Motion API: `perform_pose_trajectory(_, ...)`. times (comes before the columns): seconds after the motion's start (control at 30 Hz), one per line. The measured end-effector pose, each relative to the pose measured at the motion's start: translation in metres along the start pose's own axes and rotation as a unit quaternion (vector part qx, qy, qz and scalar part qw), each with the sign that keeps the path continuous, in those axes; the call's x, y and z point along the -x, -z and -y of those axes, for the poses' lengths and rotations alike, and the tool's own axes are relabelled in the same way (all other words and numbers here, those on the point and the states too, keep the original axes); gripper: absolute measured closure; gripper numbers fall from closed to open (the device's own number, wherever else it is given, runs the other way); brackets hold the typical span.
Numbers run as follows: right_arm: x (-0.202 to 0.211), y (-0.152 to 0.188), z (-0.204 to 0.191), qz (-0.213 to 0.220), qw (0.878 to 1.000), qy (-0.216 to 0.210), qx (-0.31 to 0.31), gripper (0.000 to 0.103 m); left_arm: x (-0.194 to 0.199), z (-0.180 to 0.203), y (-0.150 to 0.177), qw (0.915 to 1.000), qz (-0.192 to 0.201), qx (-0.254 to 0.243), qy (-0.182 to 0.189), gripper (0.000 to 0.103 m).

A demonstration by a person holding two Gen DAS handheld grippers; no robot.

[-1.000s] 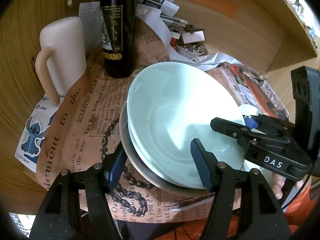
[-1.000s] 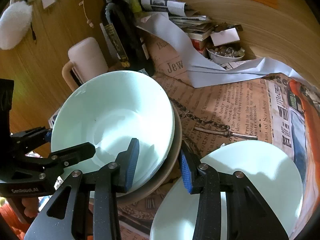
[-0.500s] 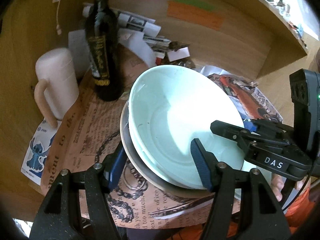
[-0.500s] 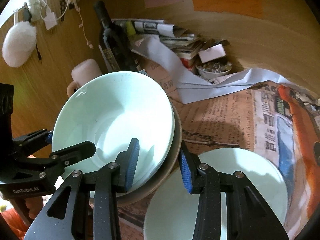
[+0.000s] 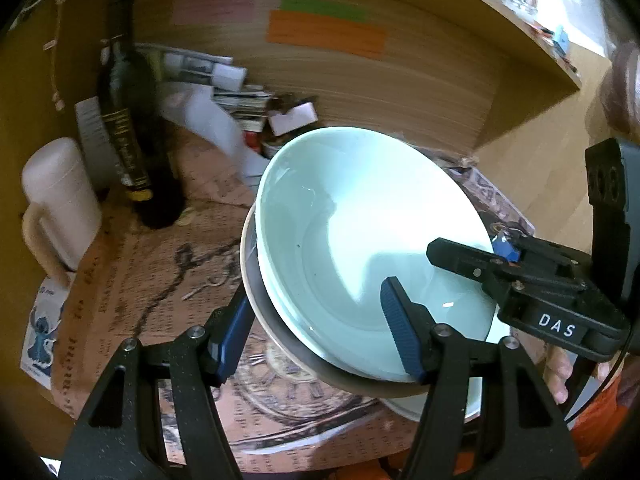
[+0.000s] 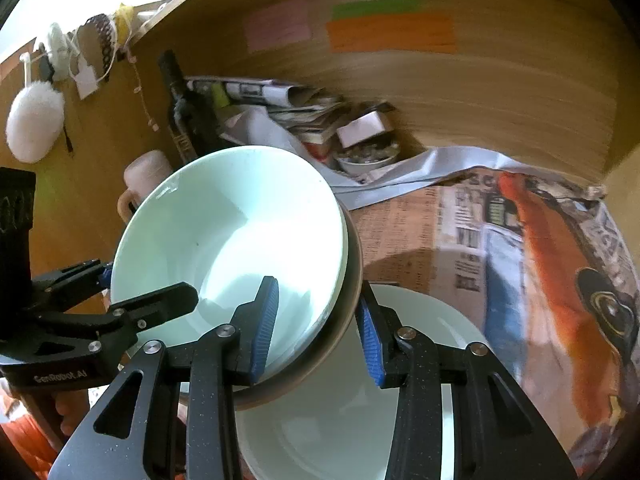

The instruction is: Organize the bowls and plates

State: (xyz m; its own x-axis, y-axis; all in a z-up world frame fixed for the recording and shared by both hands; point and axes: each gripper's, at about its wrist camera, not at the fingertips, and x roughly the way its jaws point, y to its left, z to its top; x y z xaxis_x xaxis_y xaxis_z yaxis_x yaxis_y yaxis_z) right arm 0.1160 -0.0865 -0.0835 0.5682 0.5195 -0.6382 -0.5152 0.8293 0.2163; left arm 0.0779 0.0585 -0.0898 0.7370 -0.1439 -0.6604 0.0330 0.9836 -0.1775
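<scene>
The lifted bowls (image 6: 224,248) hide much of the white plate (image 6: 420,344) — the bottle's label (image 5: 124,140) is blurred.

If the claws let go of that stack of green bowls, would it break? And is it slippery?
Probably. The bowl stack looks like glazed ceramic, so a drop would likely chip or shatter it. Its shiny glaze suggests slipperiness. The left claw and right claw each grip opposite rims, which probably helps balance a rather heavy load.
</scene>
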Motion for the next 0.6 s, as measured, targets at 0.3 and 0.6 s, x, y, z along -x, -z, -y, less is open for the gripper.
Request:
perform_pose_trajectory(0.3, 0.024, 0.012, 0.023, 0.008, 0.999, 0.027, -0.016, 0.068, -0.008, 0.033, -0.001, 0.9994, -0.007, -0.025, 0.024, 0.039)
perform_pose_trajectory(0.6, 0.041, 0.026, 0.040, 0.007, 0.999, 0.040, -0.030, 0.068, -0.010, 0.054, 0.004, 0.9982, -0.016, -0.041, 0.040, 0.039)
